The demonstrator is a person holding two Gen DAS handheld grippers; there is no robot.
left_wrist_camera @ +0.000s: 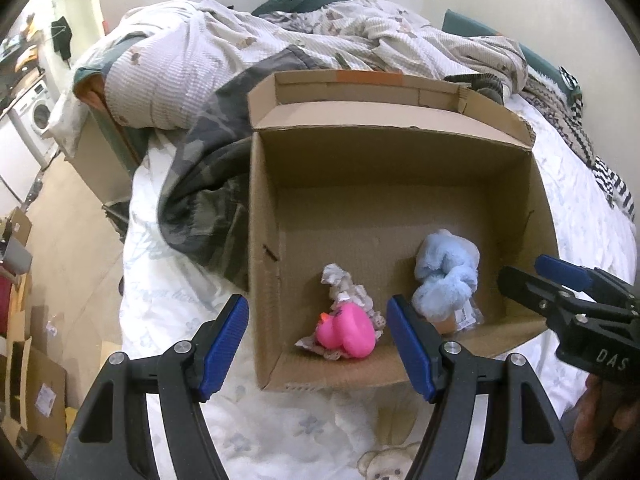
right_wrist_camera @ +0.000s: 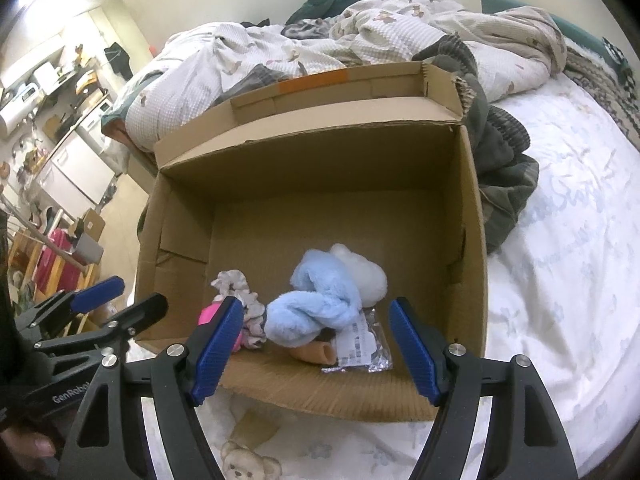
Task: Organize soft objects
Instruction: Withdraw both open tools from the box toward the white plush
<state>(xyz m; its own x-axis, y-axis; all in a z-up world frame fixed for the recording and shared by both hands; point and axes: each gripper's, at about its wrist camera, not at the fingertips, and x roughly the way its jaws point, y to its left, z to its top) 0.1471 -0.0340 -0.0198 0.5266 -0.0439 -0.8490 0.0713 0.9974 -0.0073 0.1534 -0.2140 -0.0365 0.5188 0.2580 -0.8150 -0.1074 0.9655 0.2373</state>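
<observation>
Both tongs point(left_wrist_camera: 318, 344) point(right_wrist_camera: 316, 348) spread, empty, above plush toys point(right_wrist_camera: 316, 304) in box point(left_wrist_camera: 360, 176).

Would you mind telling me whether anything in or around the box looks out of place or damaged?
The box has a torn, ragged back right corner. Among the soft things inside, the blue plush and the pink duck, lies a crinkled foil packet, which hardly looks soft. Both tools, left and right, are open and empty.

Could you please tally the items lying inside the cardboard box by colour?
Pink: 1, the pink toy
Light blue: 1, the blue plush
White: 1, the white plush
Patterned pale: 1, the floral scrunchie
Silver: 1, the foil packet
Tan: 1, the tan piece
Total: 6 in the cardboard box
</observation>
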